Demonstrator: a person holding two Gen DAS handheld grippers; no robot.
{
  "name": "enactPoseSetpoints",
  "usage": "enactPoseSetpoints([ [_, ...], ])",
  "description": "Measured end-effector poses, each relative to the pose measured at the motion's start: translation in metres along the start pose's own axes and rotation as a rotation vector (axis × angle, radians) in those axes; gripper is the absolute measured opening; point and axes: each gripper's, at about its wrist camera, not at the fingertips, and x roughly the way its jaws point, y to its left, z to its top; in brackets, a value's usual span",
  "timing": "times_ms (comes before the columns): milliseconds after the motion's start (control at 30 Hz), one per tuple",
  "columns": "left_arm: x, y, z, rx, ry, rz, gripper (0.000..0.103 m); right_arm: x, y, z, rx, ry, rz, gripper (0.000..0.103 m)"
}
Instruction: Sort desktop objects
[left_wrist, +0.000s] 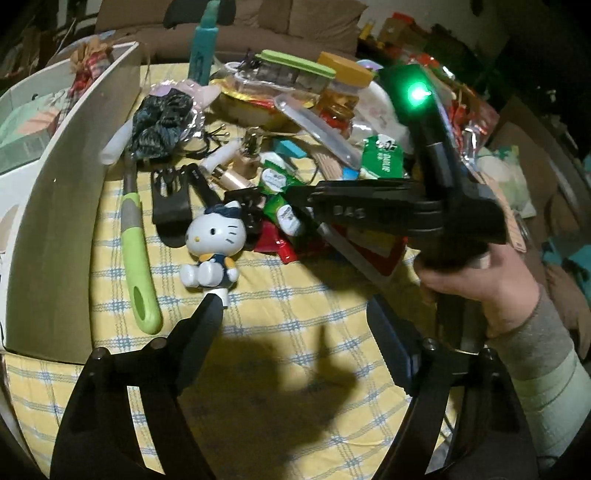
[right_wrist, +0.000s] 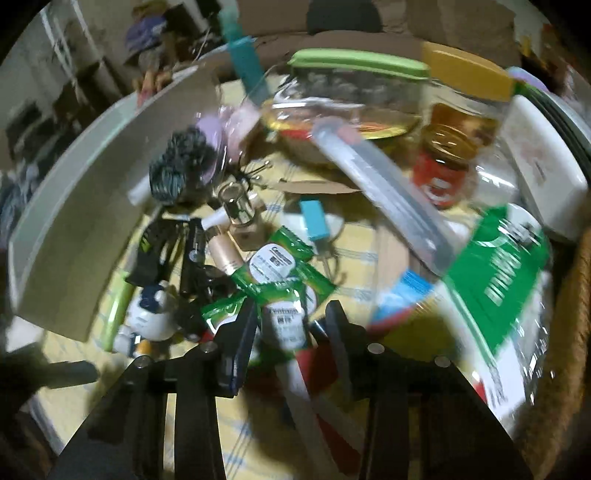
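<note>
Desktop objects lie heaped on a yellow checked cloth (left_wrist: 280, 295) across the upper middle of both views. We note, by size: a white tray wall (left_wrist: 66, 206) at the left edge; a green-lidded clear box (right_wrist: 354, 85) at top centre; a green-handled brush (left_wrist: 138, 266) lying beside the tray; a cat figurine (left_wrist: 212, 251) seated at centre left. Left gripper (left_wrist: 295, 306) sits low in frame, jaws wide apart and holding nothing, its left fingertip just beside the figurine's base. Right gripper (right_wrist: 291, 317) has jaws partly closed around a green sachet (right_wrist: 284, 317); blur hides whether the pads press it.
</note>
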Motion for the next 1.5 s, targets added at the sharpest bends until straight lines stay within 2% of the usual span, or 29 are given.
enactPoseSetpoints([
  [67, -0.001, 0.004, 0.001, -0.009, 0.003, -0.005, 0.078, 0.011, 0.004, 0.001, -0.029, 0.021, -0.018, 0.039],
  [100, -0.001, 0.006, 0.002, -0.016, 0.004, -0.01, 0.078, 0.013, 0.006, -0.001, -0.05, 0.012, -0.023, 0.036],
  [133, -0.001, 0.007, 0.002, -0.022, 0.004, -0.015, 0.078, 0.012, 0.007, -0.002, -0.062, 0.0, -0.022, 0.028],
  [200, -0.002, 0.009, 0.003, -0.031, 0.0, -0.023, 0.078, 0.008, 0.009, -0.003, -0.077, -0.006, -0.026, 0.026],
  [300, -0.001, 0.009, 0.004, -0.03, -0.004, -0.026, 0.079, -0.011, -0.001, -0.005, 0.013, -0.023, 0.062, 0.025],
  [600, 0.004, 0.008, 0.005, -0.065, 0.003, -0.068, 0.079, -0.077, -0.015, -0.013, 0.165, -0.112, 0.222, 0.025],
  [700, 0.004, 0.005, 0.005, -0.053, 0.0, -0.071, 0.079, -0.089, -0.015, -0.019, 0.177, -0.121, 0.241, 0.025],
  [1000, 0.006, 0.004, 0.002, -0.052, 0.006, -0.074, 0.081, -0.047, -0.012, -0.027, 0.167, -0.005, 0.198, 0.025],
  [1100, 0.005, 0.007, 0.002, -0.066, 0.007, -0.086, 0.085, -0.044, -0.016, -0.027, 0.173, 0.019, 0.187, 0.031],
  [1133, 0.004, 0.008, 0.003, -0.068, 0.007, -0.089, 0.085, -0.046, -0.018, -0.026, 0.174, 0.01, 0.182, 0.037],
  [1200, 0.001, 0.008, 0.005, -0.067, 0.012, -0.098, 0.085, -0.059, -0.023, -0.021, 0.169, -0.034, 0.167, 0.048],
  [1267, -0.003, 0.008, 0.012, -0.07, 0.021, -0.115, 0.085, -0.072, -0.029, -0.011, 0.162, -0.08, 0.15, 0.051],
  [1367, -0.011, 0.009, 0.036, -0.046, 0.019, -0.112, 0.088, -0.092, -0.04, 0.017, 0.105, -0.167, 0.103, 0.057],
  [1400, -0.015, 0.009, 0.049, -0.025, 0.004, -0.098, 0.089, -0.096, -0.042, 0.032, 0.059, -0.186, 0.058, 0.065],
  [1433, -0.017, 0.01, 0.062, -0.006, -0.011, -0.08, 0.091, -0.097, -0.042, 0.049, -0.003, -0.193, 0.004, 0.068],
  [1500, -0.021, 0.015, 0.094, 0.011, -0.058, -0.04, 0.098, -0.096, -0.042, 0.075, -0.096, -0.199, -0.048, 0.069],
])
